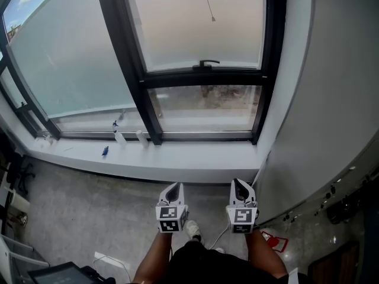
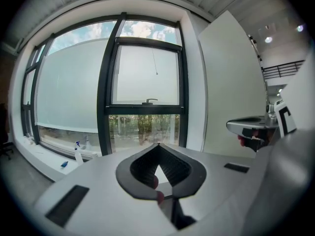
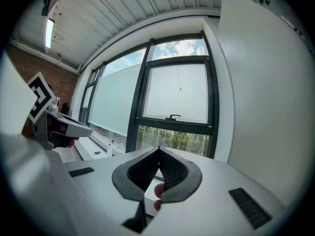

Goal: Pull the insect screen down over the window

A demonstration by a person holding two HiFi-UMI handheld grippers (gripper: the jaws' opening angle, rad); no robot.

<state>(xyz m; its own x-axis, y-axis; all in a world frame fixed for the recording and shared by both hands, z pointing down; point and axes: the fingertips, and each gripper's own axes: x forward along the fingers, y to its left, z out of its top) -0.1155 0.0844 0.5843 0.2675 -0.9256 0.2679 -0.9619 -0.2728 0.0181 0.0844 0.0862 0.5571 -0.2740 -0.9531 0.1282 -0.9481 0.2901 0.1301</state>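
Observation:
The black-framed window (image 1: 204, 76) lies ahead, with a pale translucent upper pane (image 1: 195, 22). A thin pull cord (image 1: 208, 5) hangs in front of that pane and ends in a small knob. A black handle (image 1: 207, 63) sits on the crossbar below it. The lower pane (image 1: 204, 105) is clear and shows greenery outside. My left gripper (image 1: 173, 186) and right gripper (image 1: 238, 183) are held low, side by side, short of the sill. Both are shut and hold nothing. The cord (image 2: 154, 63) hangs far above the left gripper (image 2: 158, 145). It also hangs (image 3: 179, 77) far above the right gripper (image 3: 158, 149).
A white sill (image 1: 195, 171) runs under the window, with a spray bottle (image 1: 118, 135) and a small blue object (image 1: 105, 151) on its left part. A pale blind covers the large left pane (image 1: 71, 58). A white wall (image 1: 331, 99) stands close on the right.

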